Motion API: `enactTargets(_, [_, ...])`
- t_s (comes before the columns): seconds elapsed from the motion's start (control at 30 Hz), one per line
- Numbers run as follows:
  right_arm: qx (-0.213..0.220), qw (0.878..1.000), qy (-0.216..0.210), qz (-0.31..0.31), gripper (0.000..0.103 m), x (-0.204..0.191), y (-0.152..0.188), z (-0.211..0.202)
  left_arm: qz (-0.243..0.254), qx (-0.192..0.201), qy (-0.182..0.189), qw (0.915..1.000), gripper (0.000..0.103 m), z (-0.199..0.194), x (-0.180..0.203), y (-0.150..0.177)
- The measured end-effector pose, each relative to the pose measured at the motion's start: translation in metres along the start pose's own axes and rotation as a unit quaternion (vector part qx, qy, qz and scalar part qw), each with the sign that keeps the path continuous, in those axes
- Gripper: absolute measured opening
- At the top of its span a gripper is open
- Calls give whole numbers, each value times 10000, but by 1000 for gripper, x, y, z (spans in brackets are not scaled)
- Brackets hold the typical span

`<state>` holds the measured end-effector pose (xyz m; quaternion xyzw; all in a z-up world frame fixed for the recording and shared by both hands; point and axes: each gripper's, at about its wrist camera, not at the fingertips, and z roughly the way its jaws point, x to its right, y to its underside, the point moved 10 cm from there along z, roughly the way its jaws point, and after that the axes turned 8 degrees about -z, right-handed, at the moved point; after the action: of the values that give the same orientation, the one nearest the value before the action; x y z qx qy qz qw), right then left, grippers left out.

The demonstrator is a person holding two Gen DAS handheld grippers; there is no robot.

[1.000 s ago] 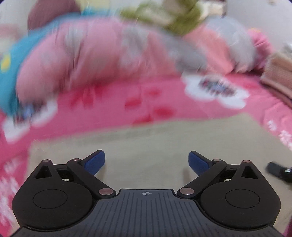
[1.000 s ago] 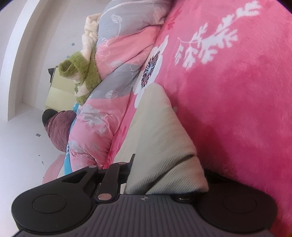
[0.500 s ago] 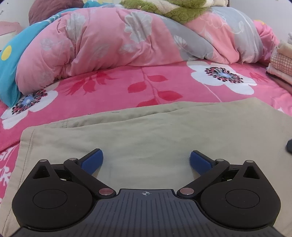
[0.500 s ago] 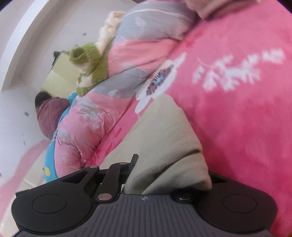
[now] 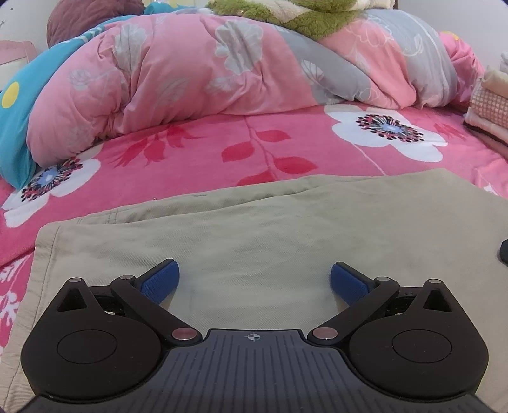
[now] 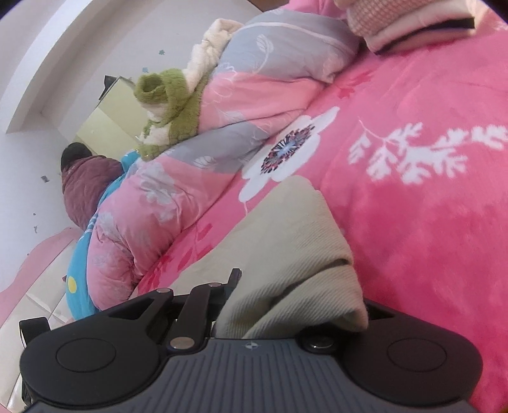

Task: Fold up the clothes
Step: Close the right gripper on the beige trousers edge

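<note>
A beige garment [image 5: 270, 222] lies flat on the pink flowered bedspread [image 5: 254, 146], folded over with two layers showing at its far edge. My left gripper [image 5: 254, 281] hovers low over it, wide open, blue pads [image 5: 160, 281] empty. In the right wrist view the camera is rolled sideways; my right gripper [image 6: 270, 295] is shut on a bunched end of the beige garment [image 6: 285, 254], whose cloth covers the right finger. A dark bit of the right gripper [image 5: 503, 251] peeks in at the left view's right edge.
A rolled pink and grey quilt [image 5: 206, 73] lies across the far side of the bed, with a green plush toy [image 5: 304, 12] on top and a blue pillow [image 5: 16, 114] at the left. Folded clothes [image 5: 489, 101] are stacked at the far right.
The left gripper swung down and steadied over the garment, staying open. The right gripper kept its hold on the beige cloth and rolled, turning its view toward the quilt.
</note>
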<state>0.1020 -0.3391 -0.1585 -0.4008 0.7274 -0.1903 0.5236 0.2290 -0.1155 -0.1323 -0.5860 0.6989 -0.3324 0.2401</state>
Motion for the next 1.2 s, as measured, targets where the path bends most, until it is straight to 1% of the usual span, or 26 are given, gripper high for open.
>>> enactTargets(0.6, [-159,9997,56,163,13,13,10,7,11,-20,-55,10000,103,0,0,-1])
enactTargets(0.9, [-190,9981,-41,589,15,21,9,9,13,-24,-59,10000,103,0,0,-1])
enactTargets(1.07, [-135,9939,-141,1085,16,28,8,9,7,-23,-52,10000,103,0,0,-1])
enactTargets(1.2, [-60,9871,-251,1582,16,35,6,10,-2,-18,-43,10000,103,0,-1,-1])
